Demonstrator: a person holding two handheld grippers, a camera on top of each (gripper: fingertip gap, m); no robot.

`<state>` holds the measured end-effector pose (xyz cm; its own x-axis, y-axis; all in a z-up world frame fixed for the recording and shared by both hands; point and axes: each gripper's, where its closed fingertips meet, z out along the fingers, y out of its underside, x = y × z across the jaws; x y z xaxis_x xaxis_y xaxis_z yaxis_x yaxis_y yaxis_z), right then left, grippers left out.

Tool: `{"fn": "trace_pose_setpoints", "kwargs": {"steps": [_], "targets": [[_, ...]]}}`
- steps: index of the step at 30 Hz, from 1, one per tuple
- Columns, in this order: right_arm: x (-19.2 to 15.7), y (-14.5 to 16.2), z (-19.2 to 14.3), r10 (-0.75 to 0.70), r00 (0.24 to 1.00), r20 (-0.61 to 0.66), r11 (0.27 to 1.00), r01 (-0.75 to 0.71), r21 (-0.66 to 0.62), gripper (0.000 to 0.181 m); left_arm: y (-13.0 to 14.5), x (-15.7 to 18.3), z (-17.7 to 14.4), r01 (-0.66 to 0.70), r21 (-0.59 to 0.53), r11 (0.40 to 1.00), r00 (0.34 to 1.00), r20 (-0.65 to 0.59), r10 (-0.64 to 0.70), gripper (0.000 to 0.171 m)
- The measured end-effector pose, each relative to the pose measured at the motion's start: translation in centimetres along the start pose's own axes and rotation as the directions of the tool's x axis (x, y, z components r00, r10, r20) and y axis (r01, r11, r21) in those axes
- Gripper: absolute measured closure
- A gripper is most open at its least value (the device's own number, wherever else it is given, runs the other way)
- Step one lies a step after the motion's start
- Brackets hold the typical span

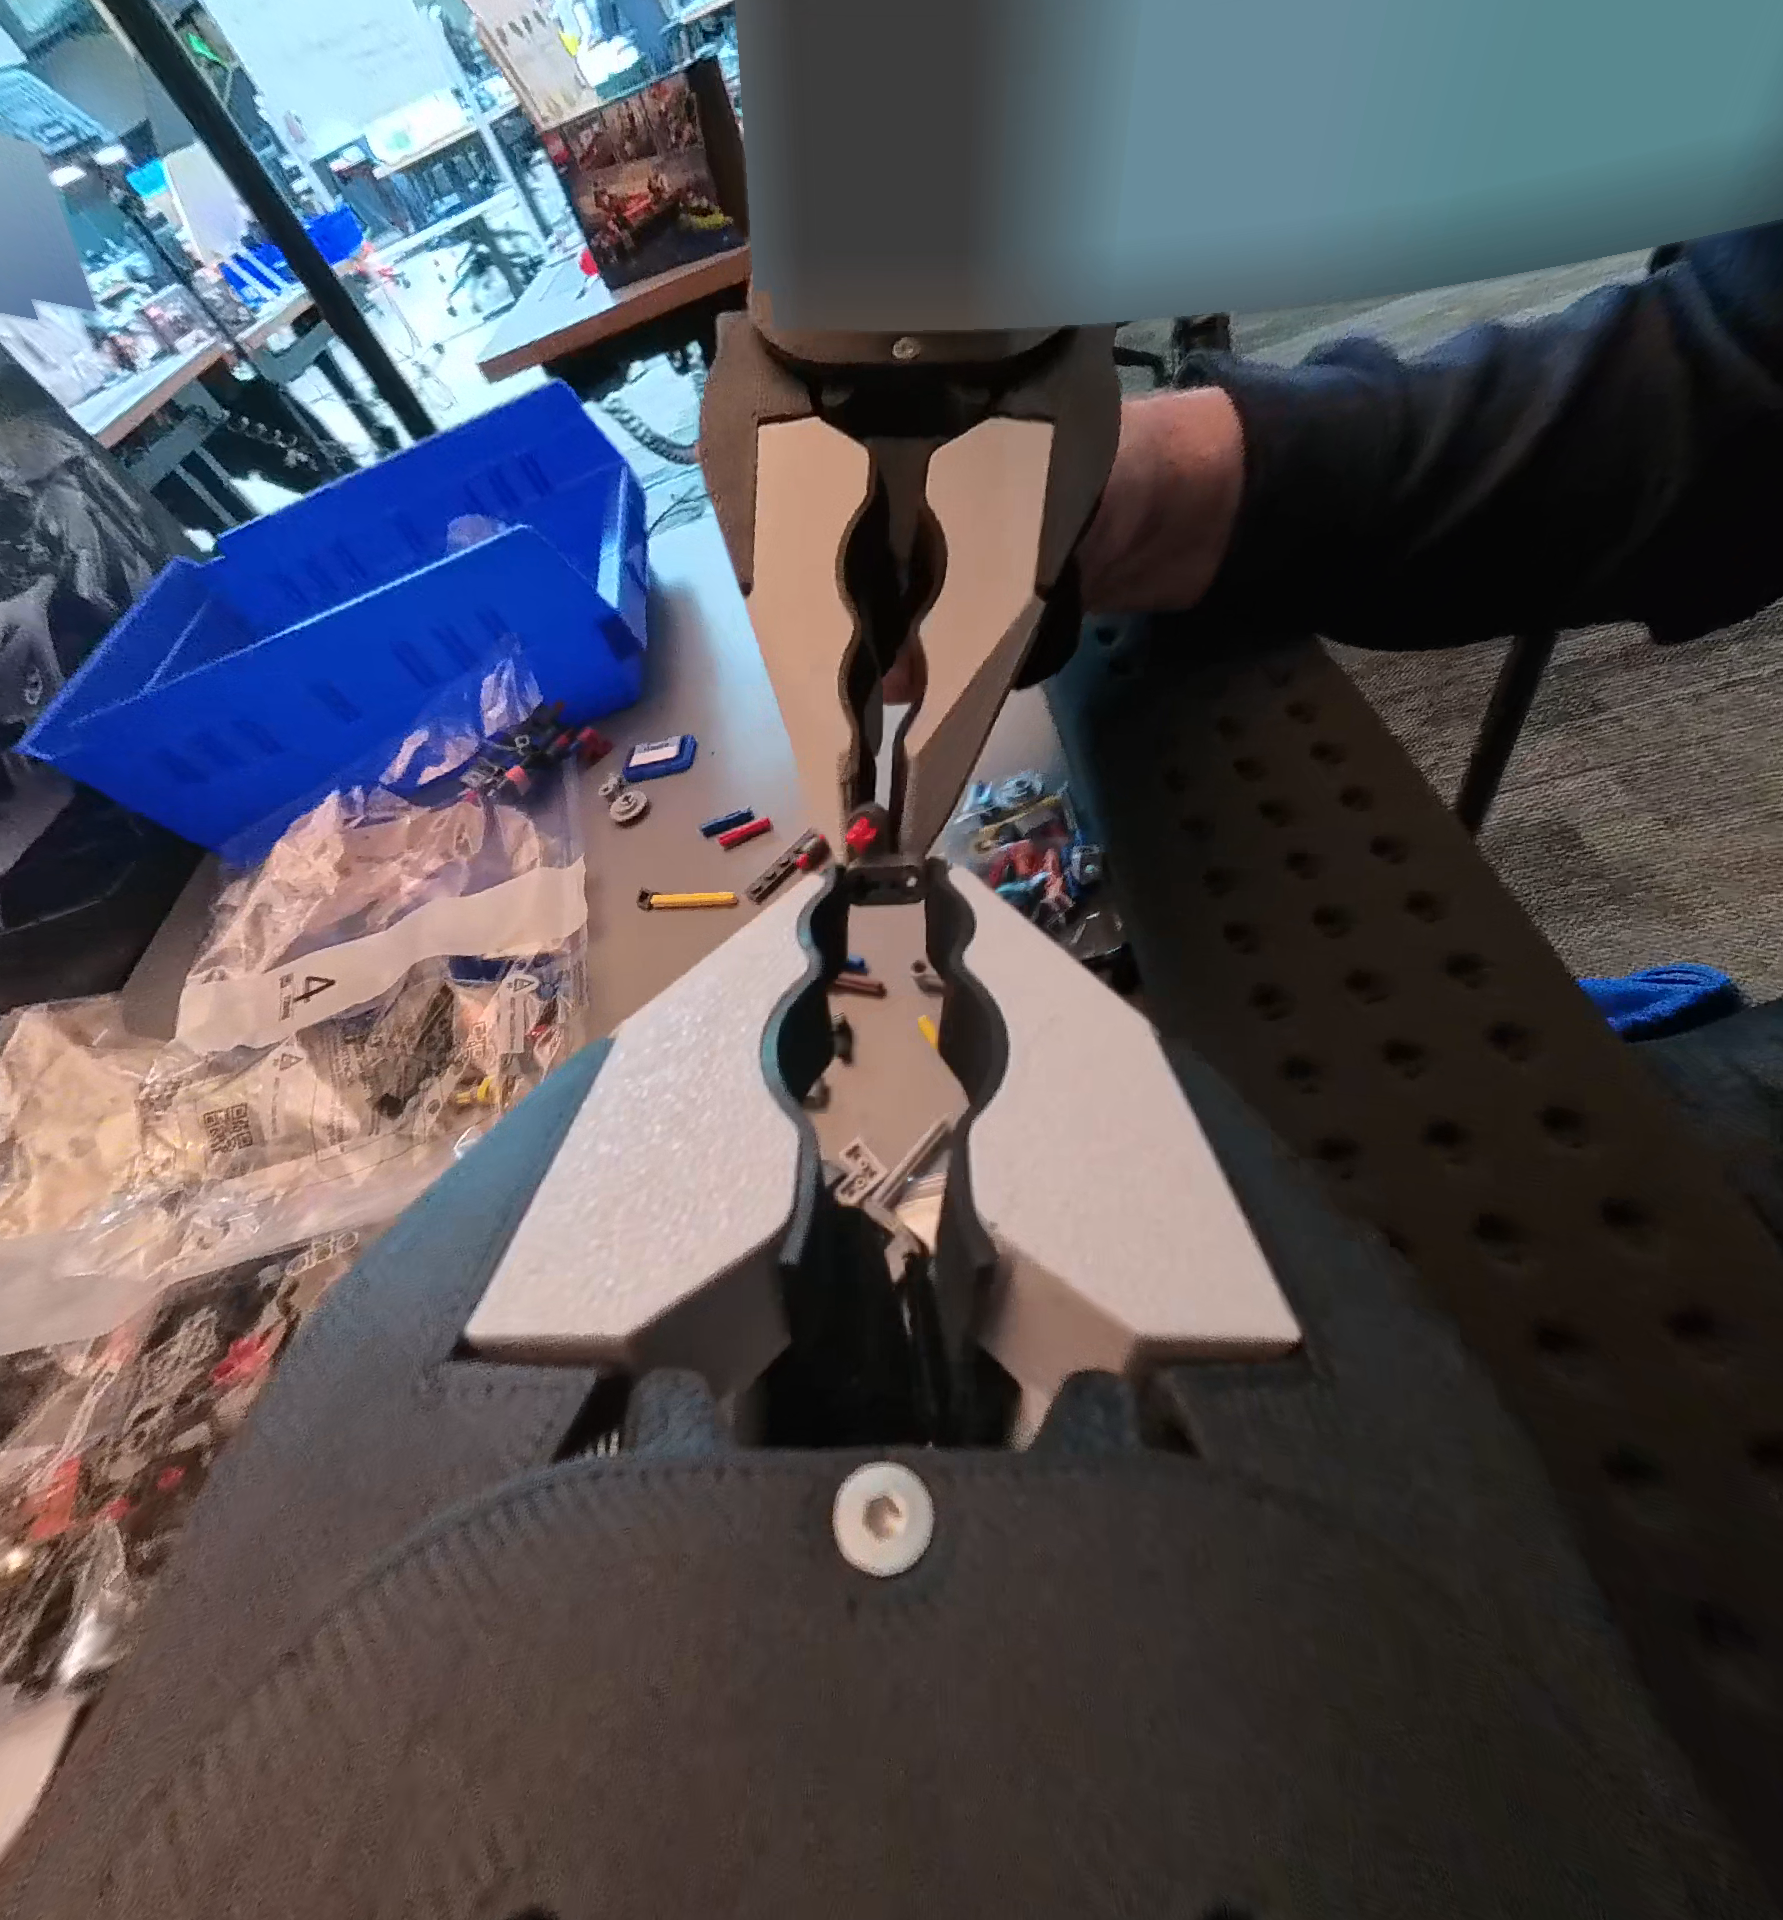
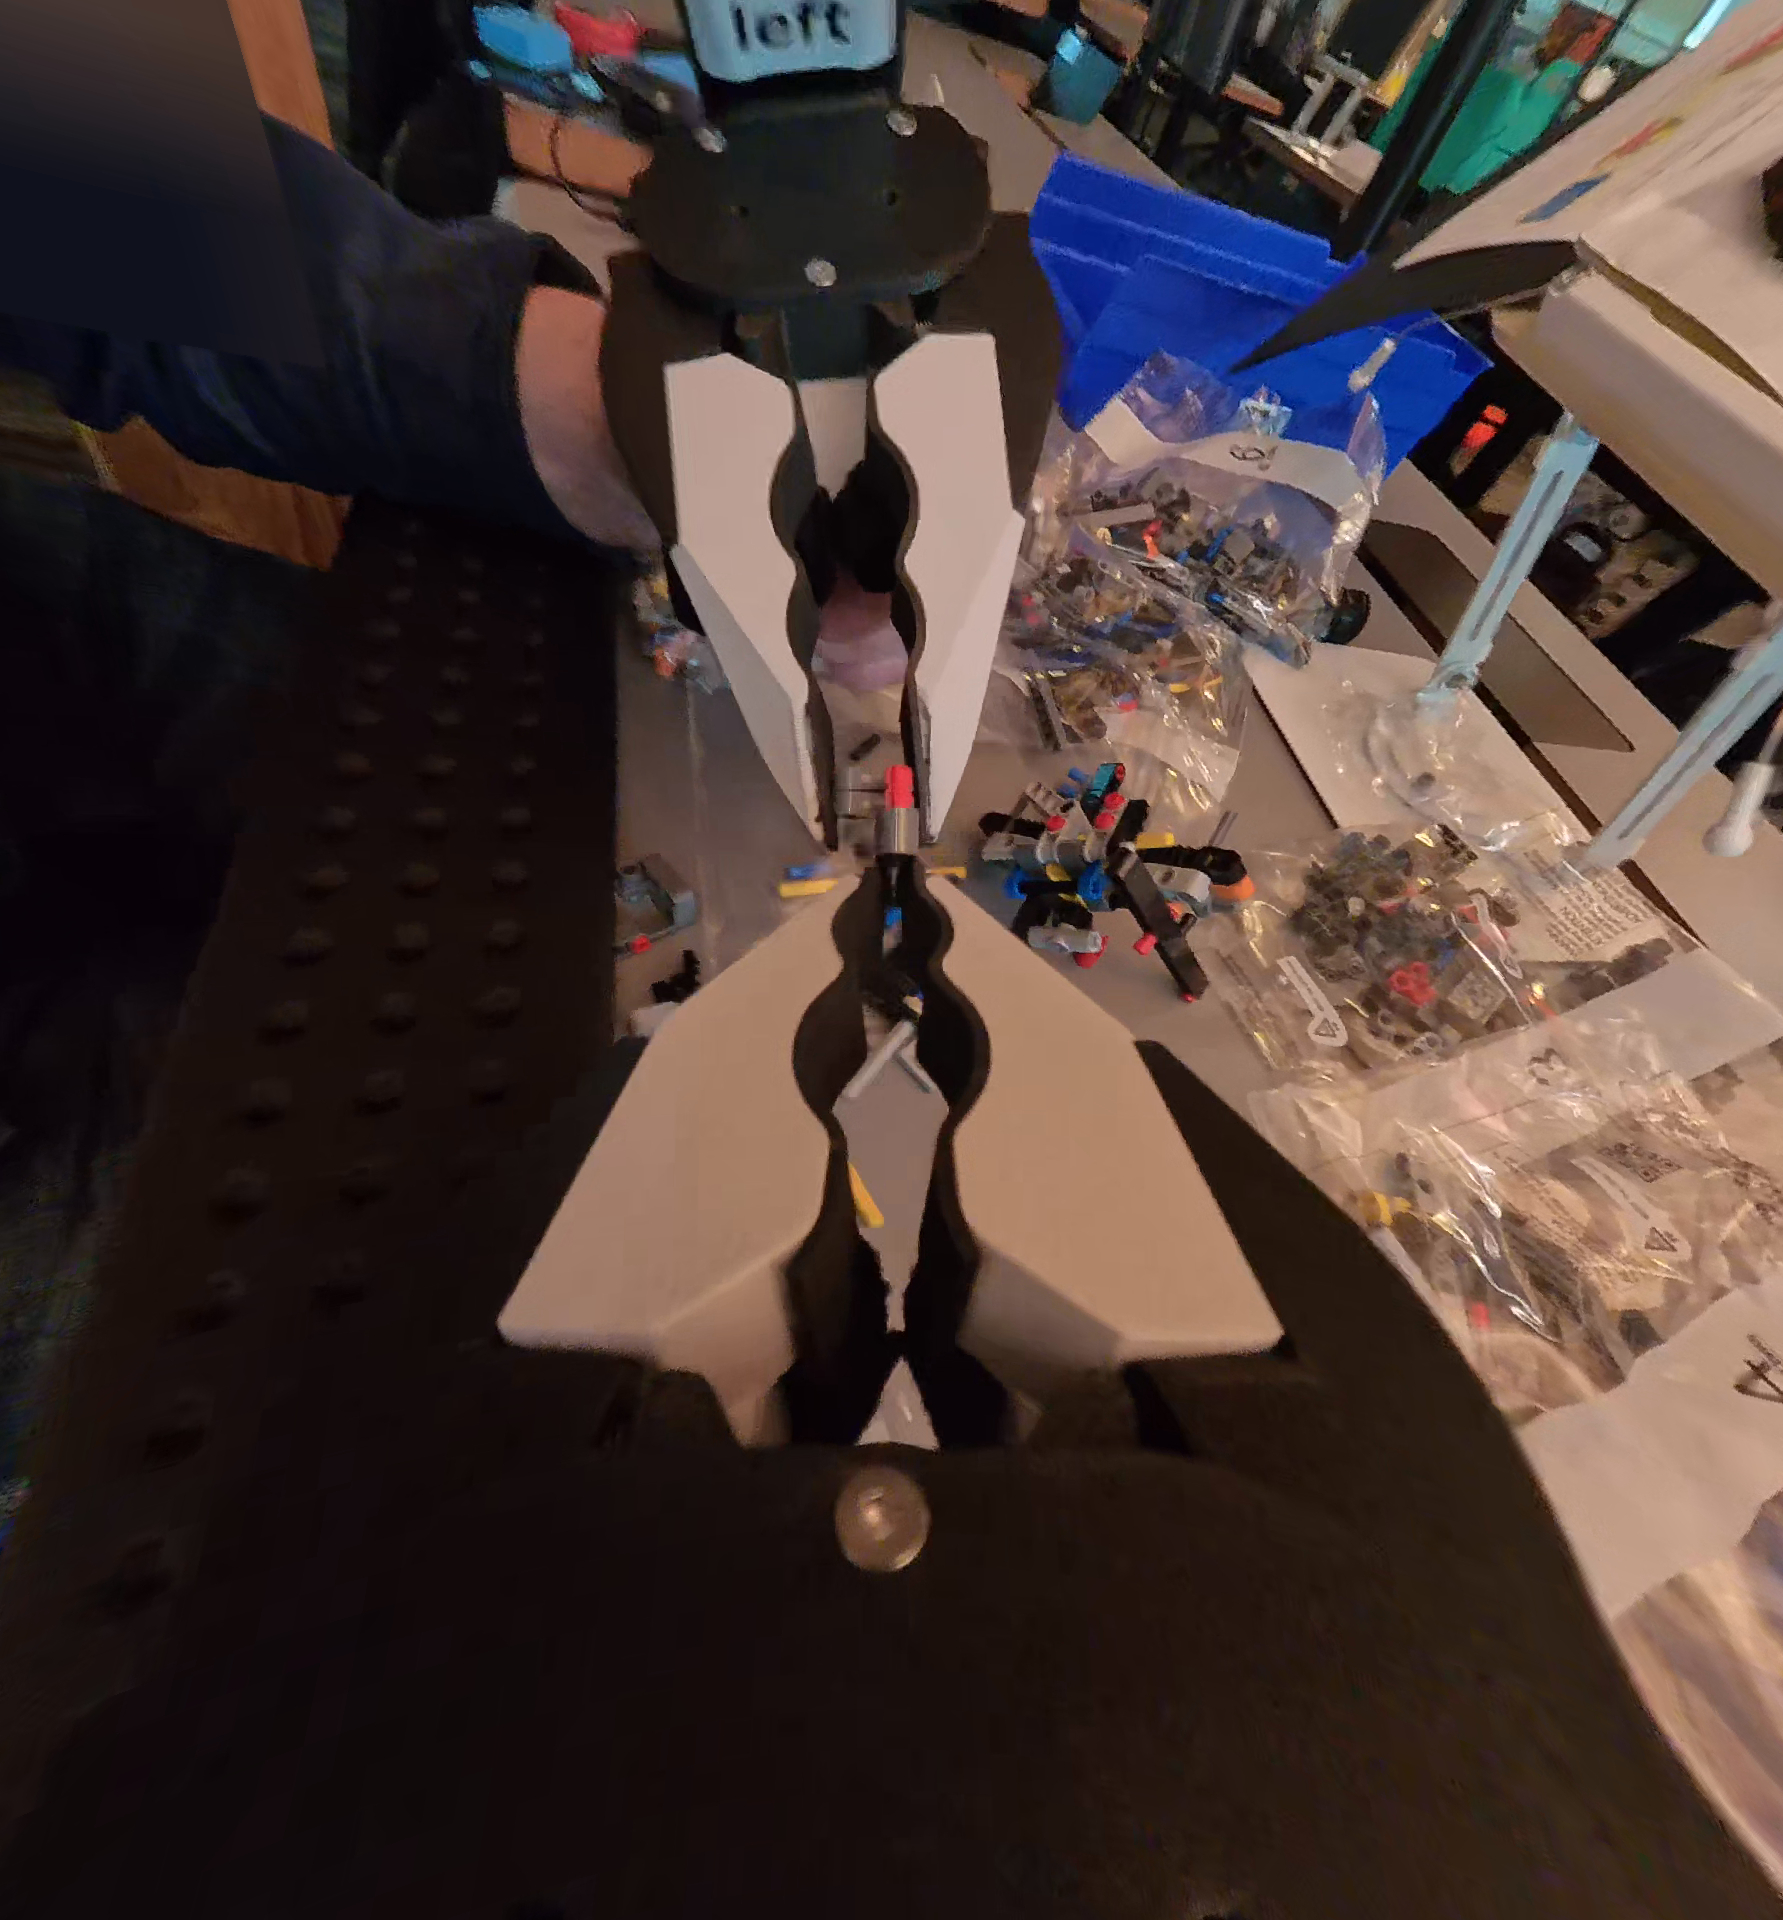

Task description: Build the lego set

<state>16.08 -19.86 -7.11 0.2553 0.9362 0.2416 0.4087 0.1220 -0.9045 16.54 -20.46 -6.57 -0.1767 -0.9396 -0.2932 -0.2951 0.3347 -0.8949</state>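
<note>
My two grippers meet tip to tip above the grey table. My left gripper is shut on a small dark grey lego piece. In the right wrist view that gripper comes in from the top, holding the grey piece with a red pin sticking out of it. My right gripper is shut on a small black pin piece that touches the grey piece. In the left wrist view it reaches in from the top, next to the red pin.
A partly built lego model lies just right of the tips. Loose pins and a yellow axle are scattered on the table. Clear parts bags and blue bins stand nearby. A black perforated chair back borders the table. The tips of both grippers are at nearly the same place.
</note>
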Motion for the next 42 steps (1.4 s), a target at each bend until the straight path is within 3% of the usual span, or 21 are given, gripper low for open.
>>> {"fn": "trace_pose_setpoints", "kwargs": {"steps": [9, 10, 11, 12, 13, 16, 19, 20, 23, 25, 34, 42], "targets": [[-0.7, 0.2, -0.1, -0.005, 0.999, 0.041, 1.000, 0.004, 0.003, 0.181, 0.1, 0.7, -0.3, 0.042, 0.007, 0.999, 0.997, -0.058, -0.041, 0.157], [-0.2, 1.8, -0.2, -0.021, 1.000, 0.010, 0.996, 0.022, -0.082, 0.181, -0.2, 0.3, -0.9, 0.063, 0.034, 0.997, 0.997, -0.048, -0.061, 0.157], [0.7, 4.2, -0.8, -0.031, 0.999, -0.037, 0.984, 0.024, -0.174, 0.181, -2.0, -1.5, -3.4, 0.138, 0.169, 0.976, 0.990, -0.021, -0.137, 0.157], [0.9, 3.3, -1.7, 0.043, 0.999, -0.021, 0.995, -0.045, -0.086, 0.181, -2.6, -3.8, -6.1, 0.156, 0.238, 0.959, 0.984, 0.050, -0.173, 0.158], [1.1, 1.7, -2.2, 0.071, 0.997, -0.010, 0.997, -0.071, -0.002, 0.181, -1.8, -4.6, -6.8, 0.134, 0.205, 0.969, 0.983, 0.099, -0.157, 0.158], [1.3, 2.0, -0.7, 0.089, 0.996, -0.006, 0.995, -0.089, -0.042, 0.181, -0.6, -1.8, -3.2, 0.080, 0.082, 0.993, 0.996, 0.024, -0.082, 0.157], [1.6, 0.4, -0.7, 0.090, 0.995, -0.043, 0.995, -0.088, 0.046, 0.181, 0.7, -1.7, -2.1, 0.069, 0.018, 0.997, 0.997, 0.019, -0.070, 0.156], [1.4, 0.0, -0.4, 0.090, 0.995, -0.038, 0.994, -0.088, 0.059, 0.173, 0.9, -1.5, -1.8, 0.058, 0.003, 0.998, 0.998, 0.014, -0.058, 0.156], [1.1, 0.4, 1.4, 0.026, 0.997, -0.071, 0.999, -0.029, -0.033, 0.159, 2.0, -0.8, -0.5, -0.003, -0.084, 0.996, 1.000, 0.012, 0.004, 0.156], [1.2, 0.7, 1.9, -0.025, 0.995, -0.100, 0.997, 0.018, -0.075, 0.172, 2.6, -1.2, -0.4, -0.026, -0.122, 0.992, 0.999, 0.037, 0.031, 0.156], [0.9, 2.7, 2.5, -0.203, 0.968, -0.147, 0.948, 0.157, -0.276, 0.176, 4.2, -0.7, 0.4, -0.129, -0.244, 0.961, 0.989, 0.036, 0.142, 0.157], [0.0, 1.5, 1.8, -0.168, 0.980, -0.107, 0.974, 0.148, -0.173, 0.175, 2.6, 0.2, -0.3, -0.039, -0.129, 0.991, 0.999, -0.030, 0.036, 0.157]]}}
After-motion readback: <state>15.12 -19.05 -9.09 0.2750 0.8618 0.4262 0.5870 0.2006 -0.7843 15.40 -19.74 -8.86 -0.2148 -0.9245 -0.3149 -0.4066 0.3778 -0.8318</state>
